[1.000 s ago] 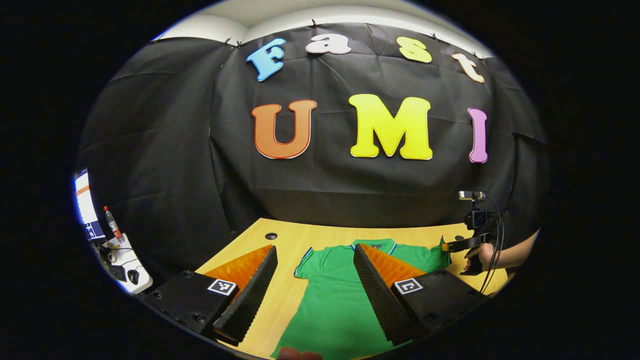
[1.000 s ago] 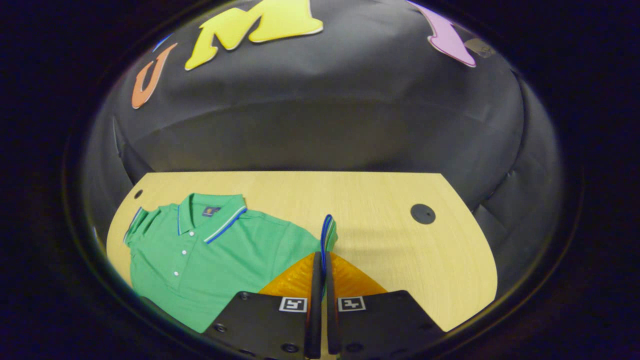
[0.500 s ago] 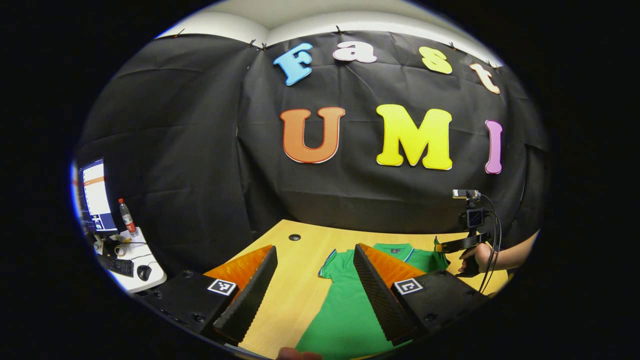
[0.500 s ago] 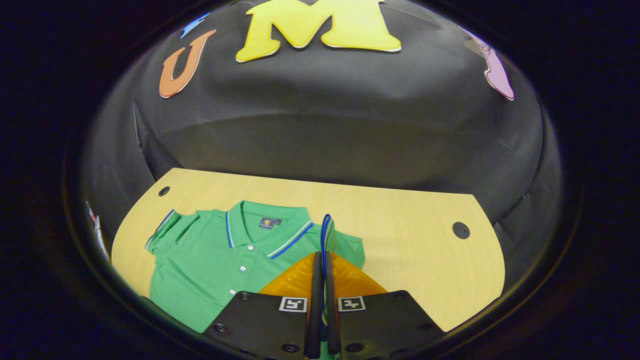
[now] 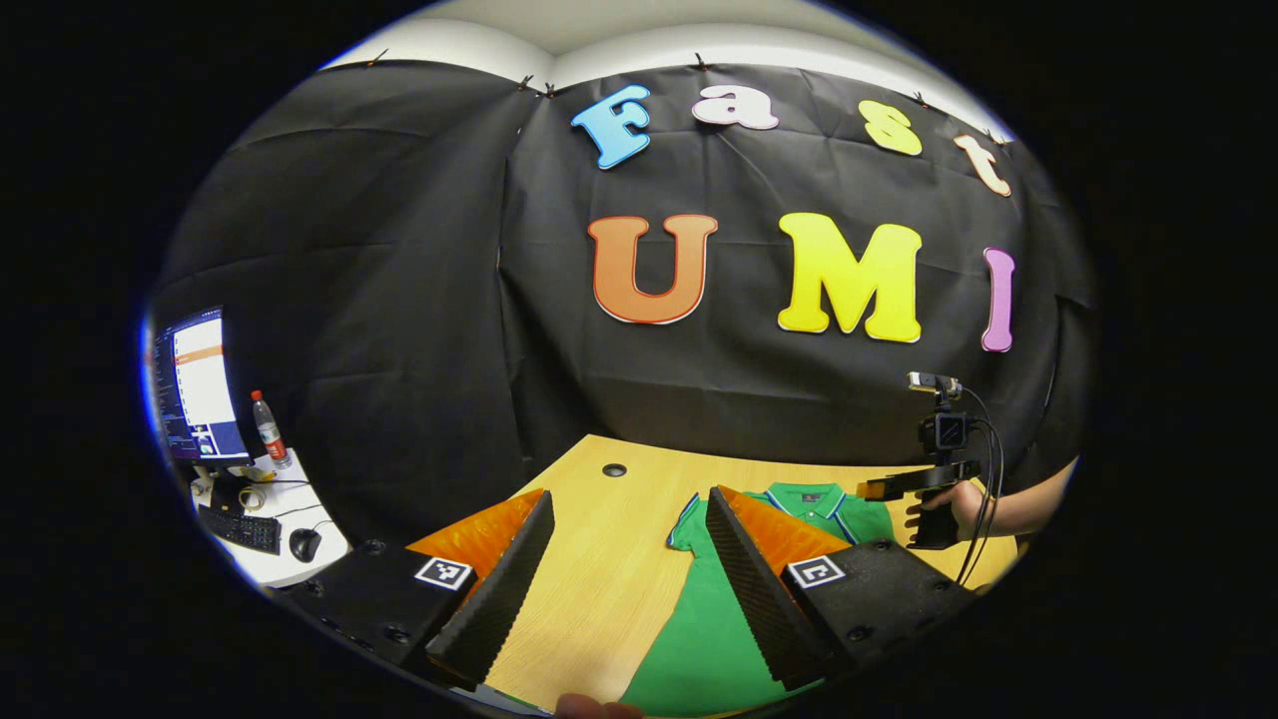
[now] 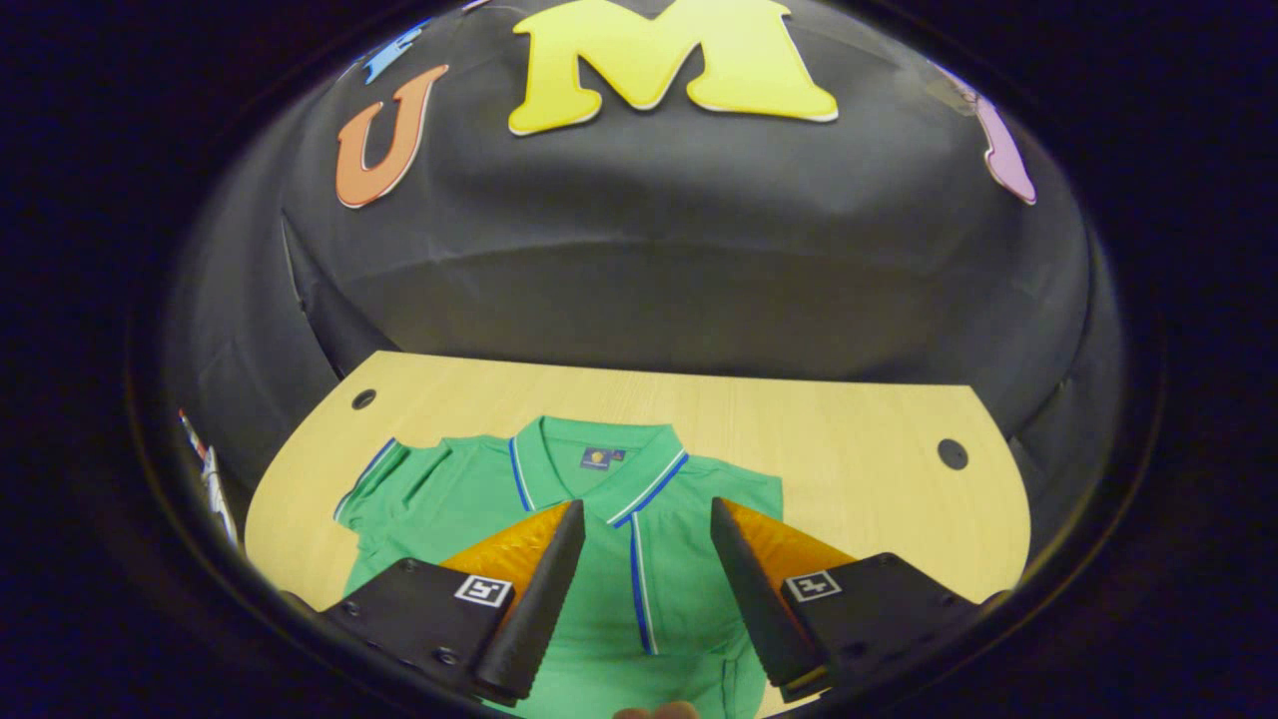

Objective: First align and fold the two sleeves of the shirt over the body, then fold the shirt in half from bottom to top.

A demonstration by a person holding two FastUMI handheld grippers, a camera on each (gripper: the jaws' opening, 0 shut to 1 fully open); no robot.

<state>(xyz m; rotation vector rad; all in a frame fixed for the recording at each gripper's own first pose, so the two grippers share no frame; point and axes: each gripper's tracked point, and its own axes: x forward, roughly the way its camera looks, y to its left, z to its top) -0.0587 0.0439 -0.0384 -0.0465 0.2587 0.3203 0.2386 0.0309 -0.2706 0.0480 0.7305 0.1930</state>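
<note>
Hovering right gripper (image 6: 639, 534), fingers (image 6: 539, 589) apart, shirt (image 6: 449, 494)

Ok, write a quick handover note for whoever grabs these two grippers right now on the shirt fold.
Left gripper: open, empty, over the wooden table at the shirt's left side.
Right gripper: open, empty, over the shirt's chest.
Green polo shirt: flat on the table, collar toward the wall. The right sleeve is folded over the body, its striped cuff on the chest. The left sleeve lies spread out.
Done: right sleeve fold.
Left: fold the left sleeve over to match, then fold the shirt bottom to top.
</note>
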